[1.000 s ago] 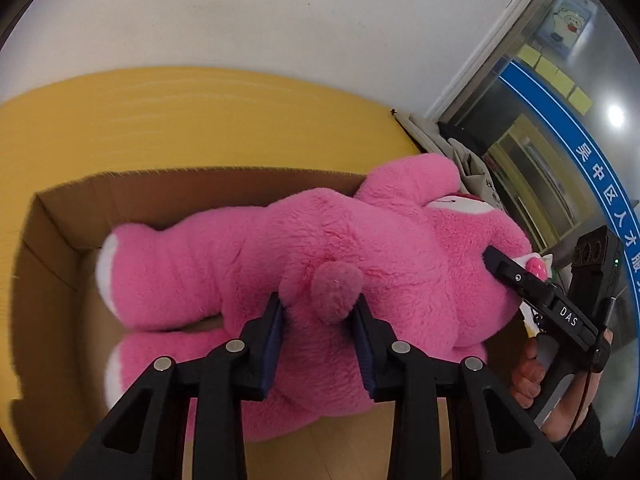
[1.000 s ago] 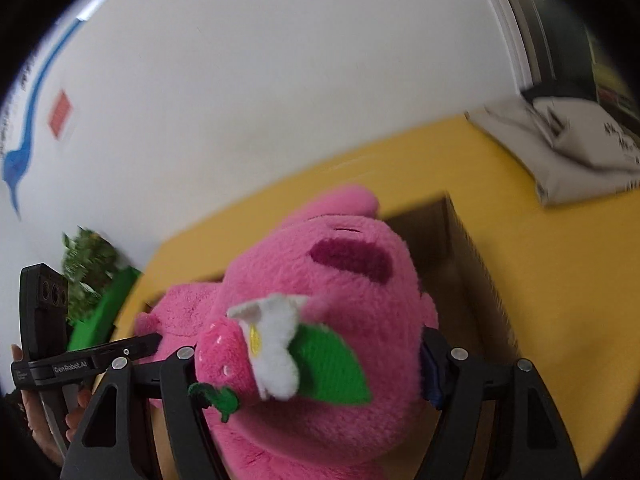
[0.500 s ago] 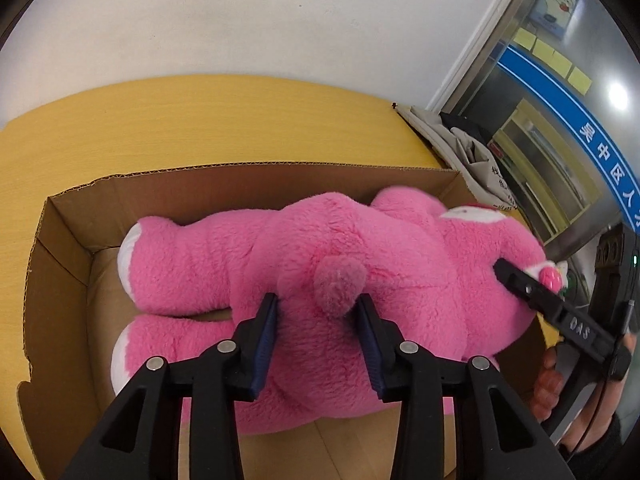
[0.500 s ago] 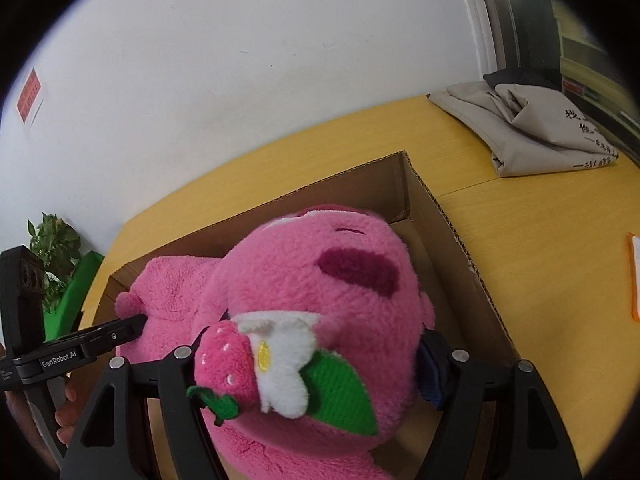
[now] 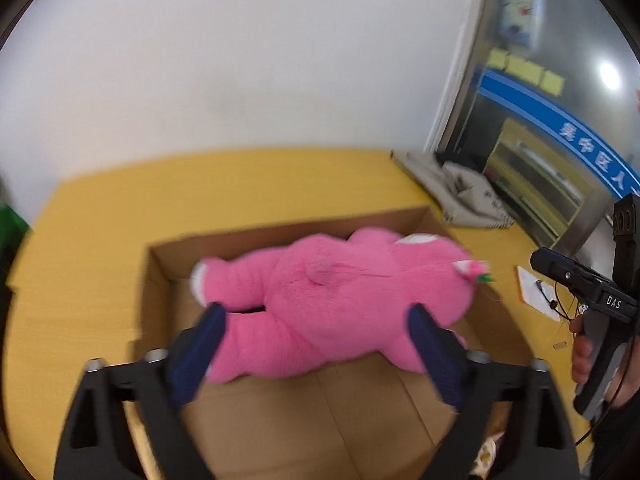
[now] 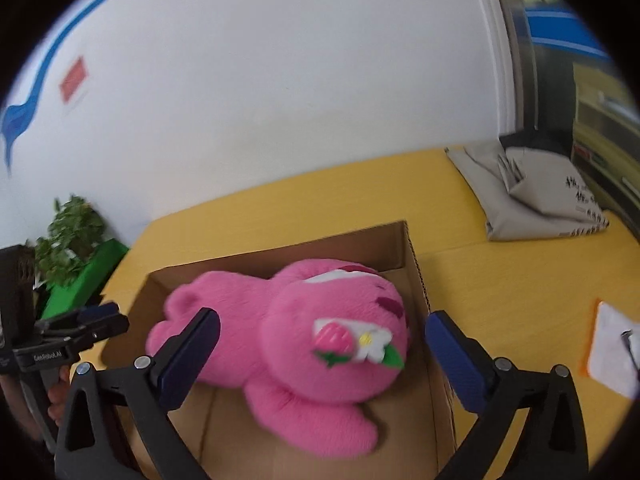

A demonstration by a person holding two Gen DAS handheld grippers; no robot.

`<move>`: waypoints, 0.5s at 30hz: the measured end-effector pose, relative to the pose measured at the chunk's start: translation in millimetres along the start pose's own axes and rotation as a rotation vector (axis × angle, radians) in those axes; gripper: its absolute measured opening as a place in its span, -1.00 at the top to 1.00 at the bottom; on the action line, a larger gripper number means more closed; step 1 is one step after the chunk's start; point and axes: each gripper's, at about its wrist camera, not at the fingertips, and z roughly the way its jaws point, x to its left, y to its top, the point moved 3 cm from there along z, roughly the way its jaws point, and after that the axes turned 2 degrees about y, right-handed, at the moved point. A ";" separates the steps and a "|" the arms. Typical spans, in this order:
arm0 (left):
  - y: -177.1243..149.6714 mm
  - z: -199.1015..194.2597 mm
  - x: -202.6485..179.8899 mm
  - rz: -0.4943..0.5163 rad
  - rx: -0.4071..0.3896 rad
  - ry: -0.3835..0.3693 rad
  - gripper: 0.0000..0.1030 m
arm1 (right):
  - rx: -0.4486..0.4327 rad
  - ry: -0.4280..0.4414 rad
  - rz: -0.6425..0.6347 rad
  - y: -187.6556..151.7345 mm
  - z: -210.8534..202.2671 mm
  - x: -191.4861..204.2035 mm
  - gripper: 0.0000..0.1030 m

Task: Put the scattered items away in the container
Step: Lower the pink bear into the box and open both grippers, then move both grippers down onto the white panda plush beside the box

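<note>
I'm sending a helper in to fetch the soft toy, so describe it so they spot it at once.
On the yellow table stands an open cardboard box. Lying inside it is the pink plush bear, the only thing in the box, with a strawberry-and-flower patch on its head.

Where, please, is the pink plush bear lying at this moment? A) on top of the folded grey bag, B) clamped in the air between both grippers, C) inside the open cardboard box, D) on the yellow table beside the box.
C: the pink plush bear lies on the floor of the cardboard box, with the box walls around it and neither gripper's pads touching it.
</note>
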 end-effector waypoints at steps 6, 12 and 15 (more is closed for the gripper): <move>-38.8 -112.5 -31.7 0.010 -0.109 0.092 -0.99 | -0.024 -0.011 -0.095 -43.7 -91.0 38.7 -0.99; -100.3 -172.6 -58.5 -0.024 -0.137 0.096 -0.99 | -0.044 -0.092 -0.182 -104.1 -152.6 67.8 -0.99; -124.4 -182.4 -77.3 -0.010 -0.125 0.093 -0.99 | -0.048 -0.101 -0.189 -124.8 -172.2 75.2 -0.99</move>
